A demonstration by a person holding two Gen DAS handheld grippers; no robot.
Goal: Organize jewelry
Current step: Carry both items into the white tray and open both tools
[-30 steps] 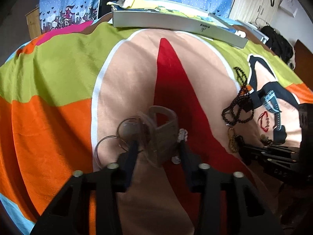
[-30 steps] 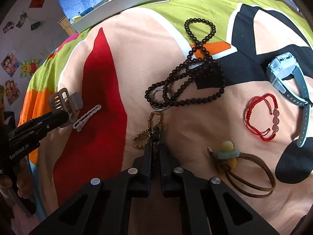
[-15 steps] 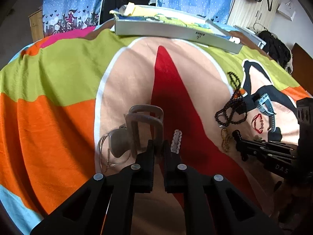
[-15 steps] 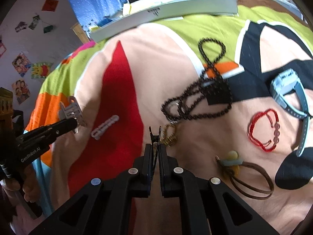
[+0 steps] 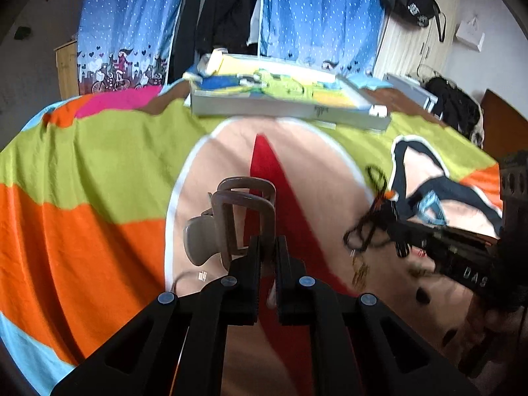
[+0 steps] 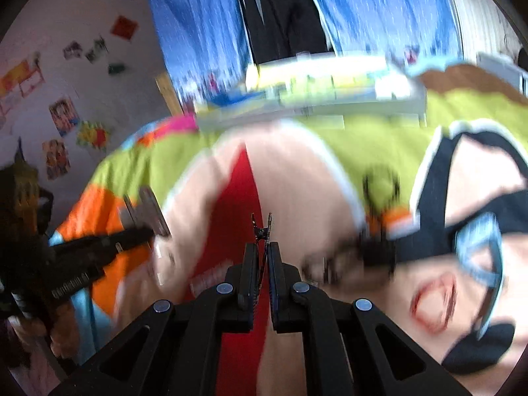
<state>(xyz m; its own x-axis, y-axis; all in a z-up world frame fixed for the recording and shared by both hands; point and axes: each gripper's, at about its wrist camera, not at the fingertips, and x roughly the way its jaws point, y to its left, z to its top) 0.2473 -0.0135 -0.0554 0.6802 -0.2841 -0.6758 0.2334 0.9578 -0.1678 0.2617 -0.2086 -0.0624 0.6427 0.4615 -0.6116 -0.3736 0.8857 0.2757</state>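
Two grippers in play, both lifted clear of the bedspread (image 5: 99, 151) and each loaded: left gripper (image 5: 268, 250) clamped on one leg of a taupe claw clip (image 5: 231, 217), held upright with its loops above the fingertips; right gripper (image 6: 261, 257) pinched nearly flat on a small dark hair clip (image 6: 262, 227), only two thin prongs poking out past the tips. Risk, judged: narrow purchase on the claw clip's single leg, so liable to swivel or drop on a quick swing; small clip held by very little, liable to slide out unnoticed; heavy blur in the right wrist view suggesting fast travel, which worsens both. Still lying on the bedspread, nearest first: one white ridged clip (image 6: 211, 277) just beyond the right gripper; one gold chain (image 5: 361, 272), blurred; one dark bead necklace (image 5: 366, 234); one red cord bracelet (image 6: 435, 303); one pale blue watch (image 6: 485, 250). Possible snagging of bead necklace if right gripper passes low. Farthest: one long grey tray (image 5: 290, 109) at far edge of bed, contents unclear, likely destination.
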